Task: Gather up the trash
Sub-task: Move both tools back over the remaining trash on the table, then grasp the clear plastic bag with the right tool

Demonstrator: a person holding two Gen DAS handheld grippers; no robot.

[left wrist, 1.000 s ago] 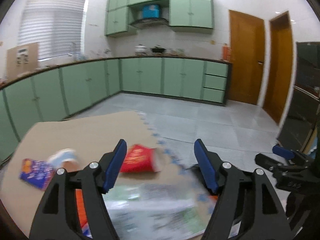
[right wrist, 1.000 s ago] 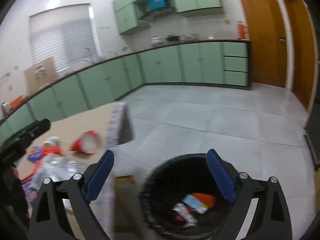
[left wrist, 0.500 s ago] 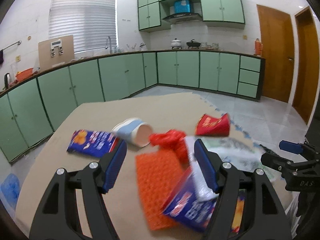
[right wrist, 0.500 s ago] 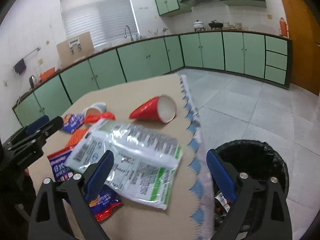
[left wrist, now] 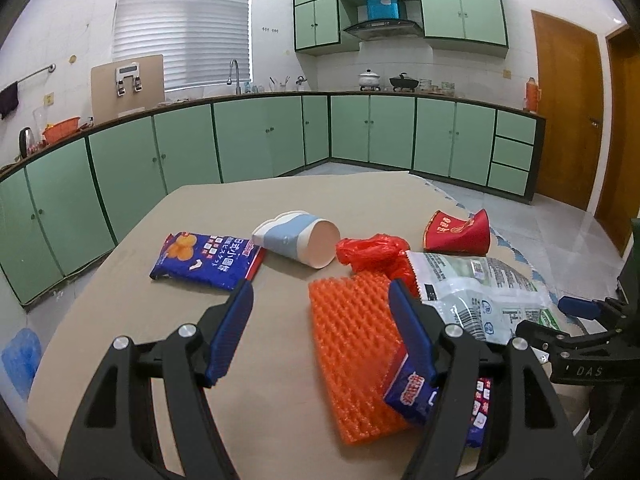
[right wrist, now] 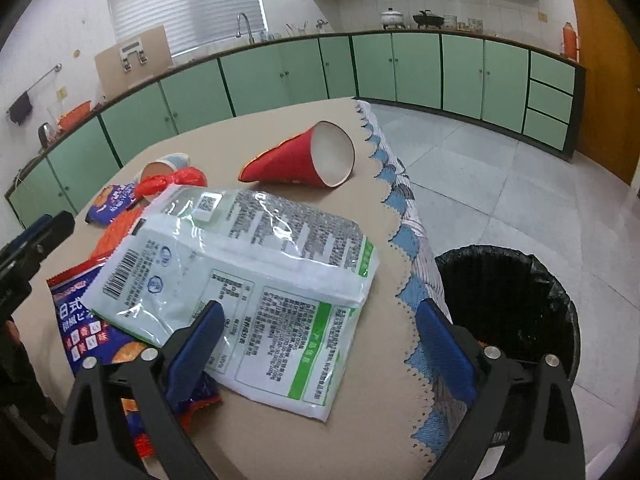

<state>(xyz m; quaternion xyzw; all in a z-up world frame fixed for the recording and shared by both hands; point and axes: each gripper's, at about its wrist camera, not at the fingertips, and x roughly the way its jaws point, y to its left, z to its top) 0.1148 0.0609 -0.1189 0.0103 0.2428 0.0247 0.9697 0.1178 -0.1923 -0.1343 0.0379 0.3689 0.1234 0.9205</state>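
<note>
Trash on table (left wrist: 120,280) | L gripper (left wrist: 320,332) & R gripper (right wrist: 320,336) jaws apart, empty

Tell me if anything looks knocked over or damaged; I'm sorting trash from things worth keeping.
Two paper cups lie tipped on their sides: the red cup near the table edge, its base end crushed flat, and the blue-and-white cup, its rim dented. Nothing has spilled.

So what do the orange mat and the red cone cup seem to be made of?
Orange mat: probably soft foam netting, matte, judging by its raised mesh texture. Red cone cup: likely coated paper, with a slight sheen outside, a plain white inside and a thin rim.
</note>
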